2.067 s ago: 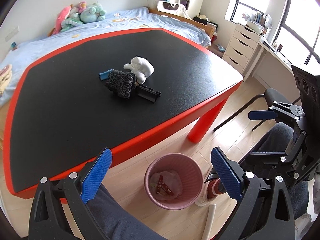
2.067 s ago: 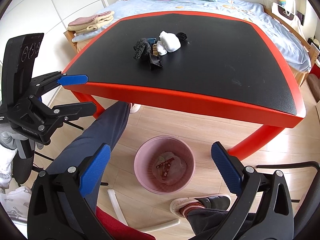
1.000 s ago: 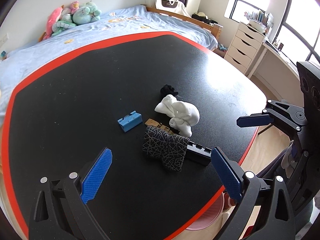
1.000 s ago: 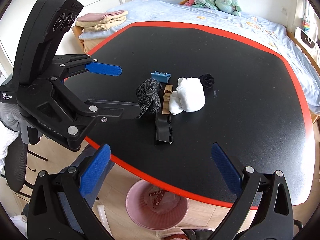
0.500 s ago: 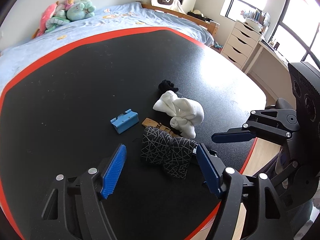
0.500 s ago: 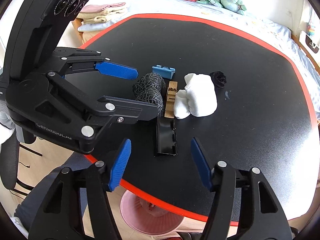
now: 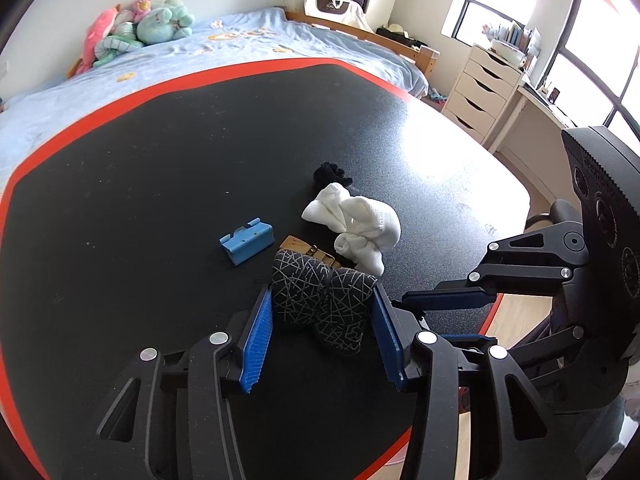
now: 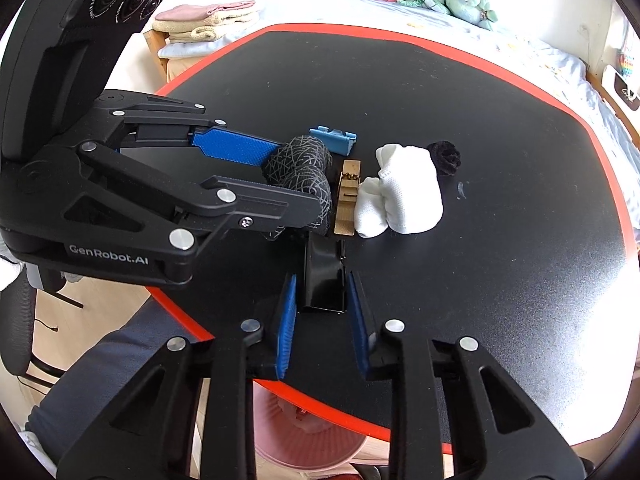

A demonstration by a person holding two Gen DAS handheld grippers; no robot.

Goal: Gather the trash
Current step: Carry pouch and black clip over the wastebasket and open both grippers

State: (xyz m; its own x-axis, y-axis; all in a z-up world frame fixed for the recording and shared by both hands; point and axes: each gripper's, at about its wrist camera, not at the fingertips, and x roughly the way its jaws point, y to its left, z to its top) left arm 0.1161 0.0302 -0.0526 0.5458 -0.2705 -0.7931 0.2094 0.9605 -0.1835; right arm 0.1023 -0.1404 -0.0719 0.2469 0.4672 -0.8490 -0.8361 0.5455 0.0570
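On the black table [image 7: 160, 160] with a red rim lies a small heap. My left gripper [image 7: 322, 294] is closing on a black sock roll with a grey line pattern [image 7: 320, 308], and both blue pads touch its sides. The right wrist view shows that roll [image 8: 304, 168] between the left gripper's fingers [image 8: 236, 146]. My right gripper [image 8: 321, 276] is closing around a black plastic piece [image 8: 324, 288], with thin gaps left beside each pad. Past them lie a white sock roll [image 7: 360, 228], a tan clip [image 8: 348, 196], a blue plastic piece [image 7: 246, 242] and a small black wad [image 7: 330, 174].
A pink bin [image 8: 308, 444] stands on the floor under the table's near edge. A person's trouser leg [image 8: 100, 372] is beside it. Behind the table are a blue bed [image 7: 240, 48] with plush toys and a white drawer unit [image 7: 480, 92].
Both grippers swung from above the bin to the heap on the table. Their jaws then narrowed from wide apart, the left around the patterned sock roll, the right around the black piece.
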